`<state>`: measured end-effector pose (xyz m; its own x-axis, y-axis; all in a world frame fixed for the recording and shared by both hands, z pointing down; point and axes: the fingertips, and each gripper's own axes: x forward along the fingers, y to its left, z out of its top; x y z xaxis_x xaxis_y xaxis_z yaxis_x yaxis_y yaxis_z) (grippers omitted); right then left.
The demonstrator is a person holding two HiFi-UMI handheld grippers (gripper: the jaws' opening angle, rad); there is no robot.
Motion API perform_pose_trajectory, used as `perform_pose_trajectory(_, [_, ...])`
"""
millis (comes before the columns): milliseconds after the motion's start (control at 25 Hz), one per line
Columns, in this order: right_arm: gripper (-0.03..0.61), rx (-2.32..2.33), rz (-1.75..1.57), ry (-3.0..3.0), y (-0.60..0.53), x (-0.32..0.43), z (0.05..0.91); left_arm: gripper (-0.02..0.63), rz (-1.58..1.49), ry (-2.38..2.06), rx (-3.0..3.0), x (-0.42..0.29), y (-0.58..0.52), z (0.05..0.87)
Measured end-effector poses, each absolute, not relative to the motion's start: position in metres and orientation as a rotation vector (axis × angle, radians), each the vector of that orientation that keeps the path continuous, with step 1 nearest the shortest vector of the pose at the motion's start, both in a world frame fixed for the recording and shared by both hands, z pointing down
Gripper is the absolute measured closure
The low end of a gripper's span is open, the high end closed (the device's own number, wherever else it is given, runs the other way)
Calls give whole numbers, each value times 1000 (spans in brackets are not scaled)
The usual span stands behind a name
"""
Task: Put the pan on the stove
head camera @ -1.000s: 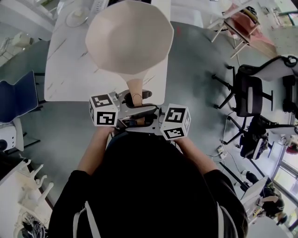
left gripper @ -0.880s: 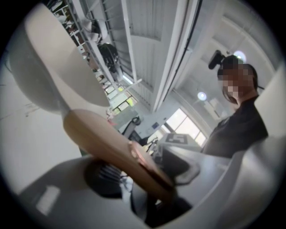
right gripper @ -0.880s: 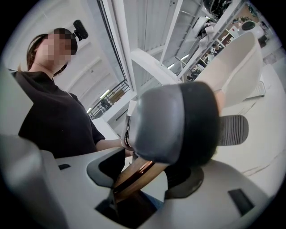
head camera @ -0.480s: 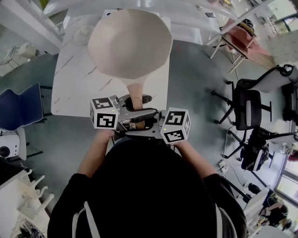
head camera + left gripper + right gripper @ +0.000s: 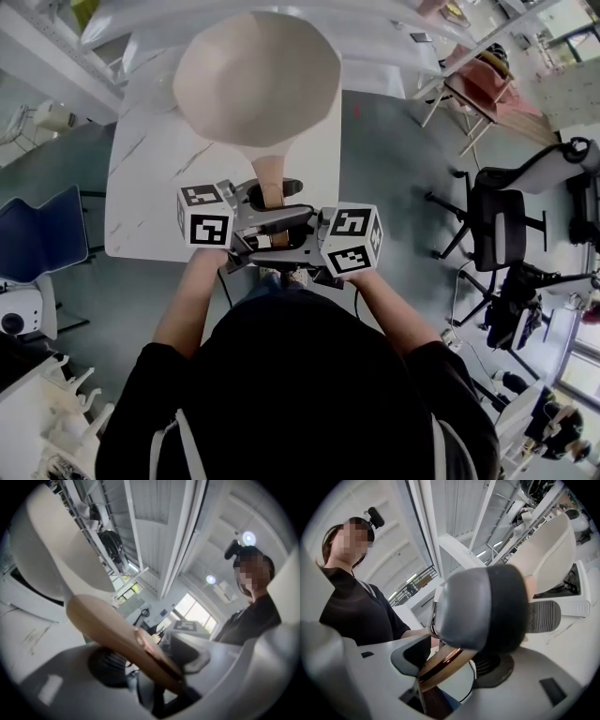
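A cream pan [image 5: 258, 80] with a tan wooden handle [image 5: 269, 178] hangs in the air over the white marble table [image 5: 141, 187]. Both grippers hold the handle close to my body. My left gripper [image 5: 253, 199] is shut on it from the left, and the handle [image 5: 117, 634] runs between its jaws. My right gripper [image 5: 292, 225] is shut on the handle's end [image 5: 440, 665]. A white stove [image 5: 576, 597] with black grates stands on the table beyond the pan bowl [image 5: 553, 550]. In the head view the pan hides the stove.
Black office chairs [image 5: 502, 206] stand on the grey floor to the right. A blue chair [image 5: 42, 234] is at the table's left. A white rack [image 5: 47, 412] sits at the lower left, and a pink chair [image 5: 487, 70] at the upper right.
The table has slid down and closer in the head view while the pan stays gripped in both grippers; I have come nearer the table with the pan held up.
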<state>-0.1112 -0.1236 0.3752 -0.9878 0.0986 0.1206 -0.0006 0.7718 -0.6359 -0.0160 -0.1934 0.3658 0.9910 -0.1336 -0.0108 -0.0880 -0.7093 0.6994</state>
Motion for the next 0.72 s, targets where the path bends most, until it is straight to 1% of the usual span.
perform_pose_trajectory(720, [336,-63,1023,-2813,-219,-111,381,344,-87,-143,2355,-15,-288,371])
